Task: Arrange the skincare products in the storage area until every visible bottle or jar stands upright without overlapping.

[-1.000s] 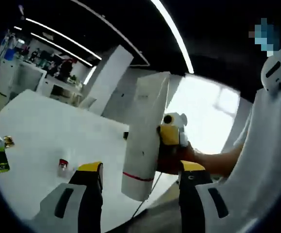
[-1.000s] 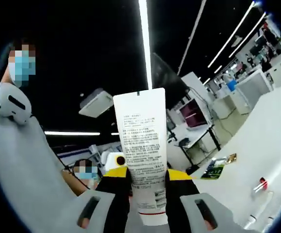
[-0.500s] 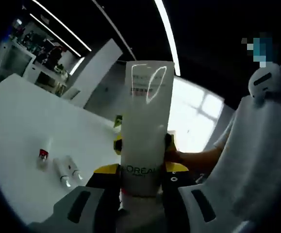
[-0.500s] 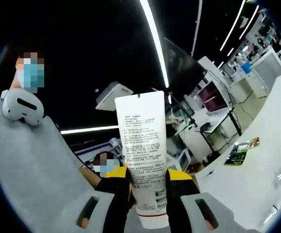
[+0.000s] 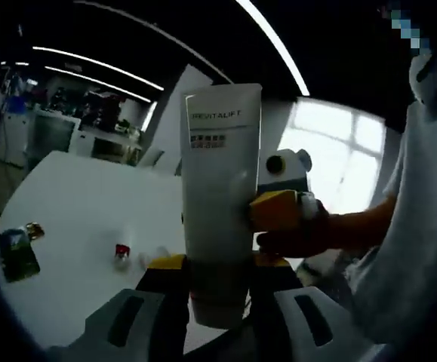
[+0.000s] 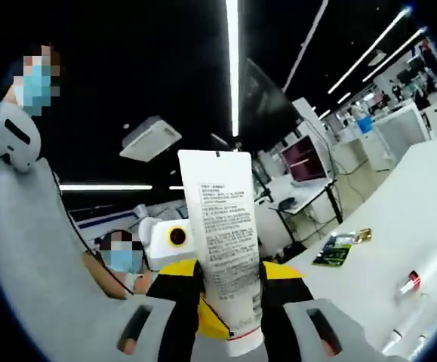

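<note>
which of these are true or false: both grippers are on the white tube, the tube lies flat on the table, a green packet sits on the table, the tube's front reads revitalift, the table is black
1. Both grippers are on the white tube. True: the left gripper and right gripper each close on it.
2. The tube lies flat on the table. False: it is held up in the air above the white table.
3. A green packet sits on the table. True.
4. The tube's front reads REVITALIFT. True, in the left gripper view.
5. The table is black. False: it is white.
</note>
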{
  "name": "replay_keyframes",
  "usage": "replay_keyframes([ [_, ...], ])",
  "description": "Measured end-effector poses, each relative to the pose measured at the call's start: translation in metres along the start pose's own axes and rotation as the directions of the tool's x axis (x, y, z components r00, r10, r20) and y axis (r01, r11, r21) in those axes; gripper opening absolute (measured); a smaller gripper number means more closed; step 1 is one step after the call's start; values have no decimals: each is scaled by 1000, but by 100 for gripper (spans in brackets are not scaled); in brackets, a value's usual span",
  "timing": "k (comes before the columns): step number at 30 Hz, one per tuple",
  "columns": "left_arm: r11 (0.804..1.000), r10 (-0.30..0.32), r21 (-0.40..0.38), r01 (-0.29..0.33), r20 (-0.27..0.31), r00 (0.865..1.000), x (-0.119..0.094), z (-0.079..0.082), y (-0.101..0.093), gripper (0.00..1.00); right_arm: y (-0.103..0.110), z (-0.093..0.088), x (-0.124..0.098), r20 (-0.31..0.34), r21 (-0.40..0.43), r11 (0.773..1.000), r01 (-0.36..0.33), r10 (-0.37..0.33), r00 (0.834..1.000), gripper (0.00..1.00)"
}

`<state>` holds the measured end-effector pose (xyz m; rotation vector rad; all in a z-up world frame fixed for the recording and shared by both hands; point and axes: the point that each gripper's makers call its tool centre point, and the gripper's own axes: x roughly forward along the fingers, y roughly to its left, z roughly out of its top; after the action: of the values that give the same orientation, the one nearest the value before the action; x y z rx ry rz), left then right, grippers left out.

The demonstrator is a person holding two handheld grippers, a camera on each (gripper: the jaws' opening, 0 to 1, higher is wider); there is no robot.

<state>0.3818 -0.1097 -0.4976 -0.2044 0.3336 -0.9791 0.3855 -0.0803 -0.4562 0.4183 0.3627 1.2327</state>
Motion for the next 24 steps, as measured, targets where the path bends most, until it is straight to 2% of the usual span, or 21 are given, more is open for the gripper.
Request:
replay_keyframes([
  [2, 995, 64, 73, -62, -33, 997, 2, -7, 6, 26, -4, -1, 4, -8, -1, 998, 57, -57, 998, 26],
  [3, 991, 90, 103, -84, -53, 995, 2, -11, 9, 26, -13, 3, 4, 16, 2, 991, 133, -133, 991, 24],
  [6, 977, 158, 157, -143, -87, 984, 3, -19, 17, 27, -20, 8, 2, 36, 22, 973, 232, -232, 972, 20],
  [9, 959, 214, 213, -187, -115, 970, 1, -26, 24, 27, -30, 18, 0, 64, 24, 939, 342, -343, 937, 15],
  [10, 954, 225, 230, -194, -117, 967, 0, -26, 25, 27, -30, 17, 0, 54, 38, 936, 349, -351, 935, 14],
  [11, 953, 229, 229, -199, -113, 967, 1, -27, 24, 27, -35, 12, -2, 13, 38, 924, 381, -382, 924, 12],
  [12, 950, 240, 231, -209, -114, 964, 1, -27, 26, 27, -37, 13, -1, 21, 19, 922, 388, -388, 921, 11],
  [16, 930, 272, 282, -235, -102, 957, 0, -26, 30, 28, -40, 12, -3, 23, 44, 917, 396, -397, 917, 4],
  [20, 940, 246, 268, -211, -103, 964, 1, -25, 30, 29, -38, 14, -3, 20, 18, 927, 375, -375, 927, 3],
  [21, 949, 215, 254, -185, -97, 972, 2, -23, 27, 29, -36, 16, -3, 10, 12, 934, 358, -358, 934, 3],
  [22, 961, 176, 231, -152, -87, 981, 2, -20, 22, 29, -31, 18, -2, -13, -42, 949, 313, -313, 950, 3],
  [24, 973, 135, 196, -120, -63, 989, 2, -16, 18, 29, -26, 21, -3, -41, -94, 961, 261, -266, 963, 2],
])
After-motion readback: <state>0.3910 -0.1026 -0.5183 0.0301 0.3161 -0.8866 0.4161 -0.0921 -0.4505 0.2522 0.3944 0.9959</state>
